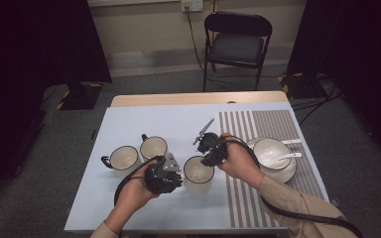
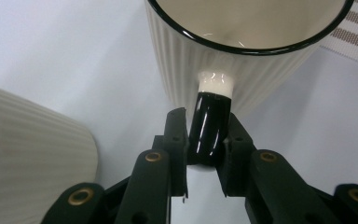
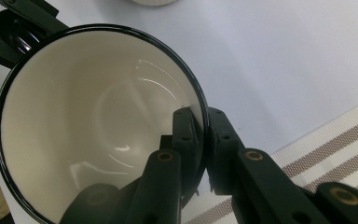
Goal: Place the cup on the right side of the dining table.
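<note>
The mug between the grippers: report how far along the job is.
Done: both grips are on. In hand: the left gripper clamps the mug's black handle, and the right gripper pinches its rim, one jaw inside. Left: moving it, likely; two other mugs stand beside it.

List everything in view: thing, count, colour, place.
Mugs: three, cream with black rims; two at table left, one at centre held by both tools.
Bowl: one, white, on a plate, table right.
Spoon: one, white, in the bowl.
Mat: one, striped, table right.
Table: one, pale blue top.
Chair: one, black, beyond the table.
Left tool: black, shut on the centre mug's handle.
Right tool: black, shut on its rim.
</note>
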Demonstrator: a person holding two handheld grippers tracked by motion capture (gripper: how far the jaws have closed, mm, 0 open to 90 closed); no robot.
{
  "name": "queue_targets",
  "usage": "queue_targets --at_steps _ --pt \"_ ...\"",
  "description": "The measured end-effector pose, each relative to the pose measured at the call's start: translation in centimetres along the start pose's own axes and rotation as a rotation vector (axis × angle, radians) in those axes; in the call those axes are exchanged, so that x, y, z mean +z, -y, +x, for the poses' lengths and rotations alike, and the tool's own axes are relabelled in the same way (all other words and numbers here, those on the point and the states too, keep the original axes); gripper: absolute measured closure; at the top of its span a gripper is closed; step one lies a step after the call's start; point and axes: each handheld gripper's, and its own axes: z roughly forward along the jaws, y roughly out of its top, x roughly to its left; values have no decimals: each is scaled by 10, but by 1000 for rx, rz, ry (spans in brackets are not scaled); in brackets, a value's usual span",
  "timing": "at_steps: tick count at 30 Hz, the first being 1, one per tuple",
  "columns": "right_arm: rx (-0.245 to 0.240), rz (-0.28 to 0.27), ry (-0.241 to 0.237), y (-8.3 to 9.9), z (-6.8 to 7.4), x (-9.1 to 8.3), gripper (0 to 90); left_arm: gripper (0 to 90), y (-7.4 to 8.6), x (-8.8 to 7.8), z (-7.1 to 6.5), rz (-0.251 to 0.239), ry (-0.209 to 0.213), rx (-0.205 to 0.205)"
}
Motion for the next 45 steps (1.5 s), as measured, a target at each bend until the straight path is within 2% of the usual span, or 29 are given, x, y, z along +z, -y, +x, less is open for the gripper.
queue_targets --at_steps 4,6,17,39,45 --pt "-11 -2 15 -1 -3 -5 839 763 -6 0 2 -6 -3 6" --pt "-2 0 14 -1 -6 -7 839 762 -8 0 3 -13 0 4" --pt "-10 14 32 -4 -18 -15 838 762 -24 2 10 -10 1 18" --pt "-12 25 32 -8 -41 -17 837 761 -42 9 23 11 3 20" --pt "-14 26 33 -11 -46 -18 837 760 -46 10 27 6 0 8"
